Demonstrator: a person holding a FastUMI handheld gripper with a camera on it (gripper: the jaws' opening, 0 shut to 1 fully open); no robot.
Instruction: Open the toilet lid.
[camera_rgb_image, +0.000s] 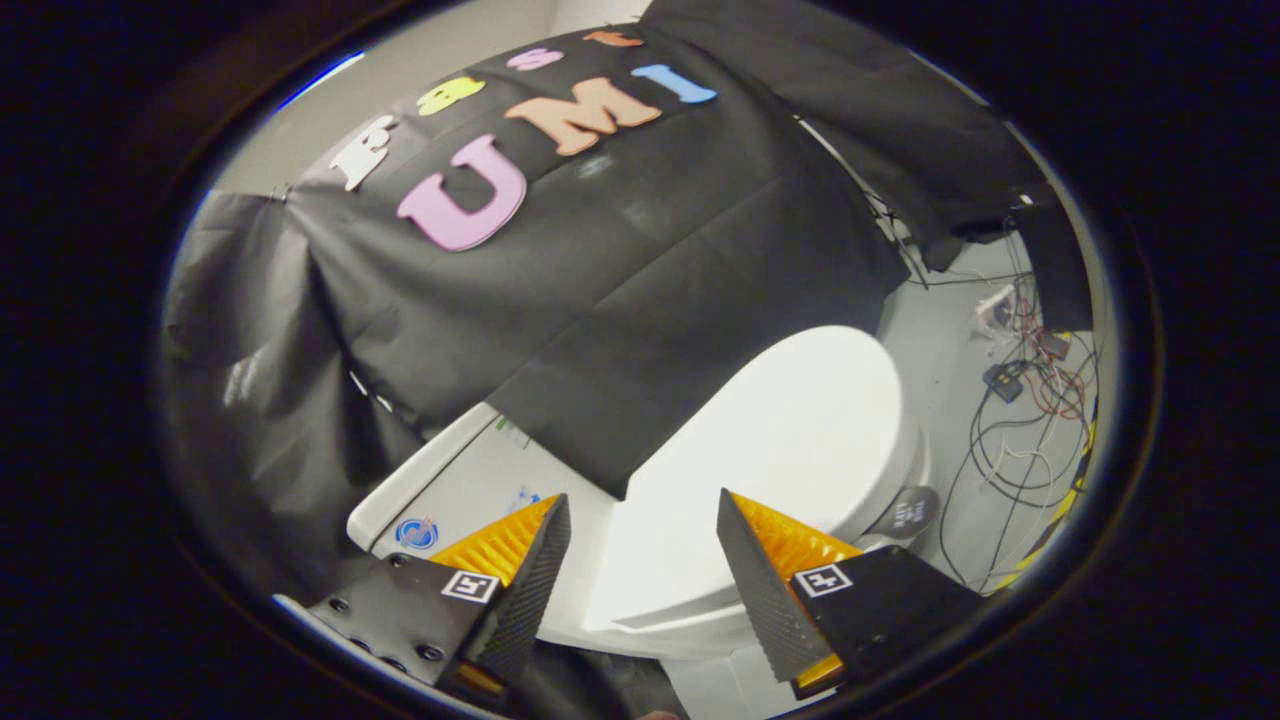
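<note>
A white toilet stands against the black cloth wall, its lid (790, 430) lying flat and closed over the bowl. The white tank (450, 480) sits behind the left finger, partly draped by the cloth. My gripper (645, 520) is open, its two black fingers with orange ribbed backs spread wide. The near edge of the lid shows through the gap between them, just ahead of the tips. Nothing is held. The right finger (760, 570) overlaps the lid's near side in the view; I cannot tell if it touches.
Tangled cables and small electronic boxes (1020, 400) lie on the grey floor beyond the toilet to the right. A dark round object (905, 512) sits by the toilet's base. Black cloth (620, 290) hangs close behind the tank.
</note>
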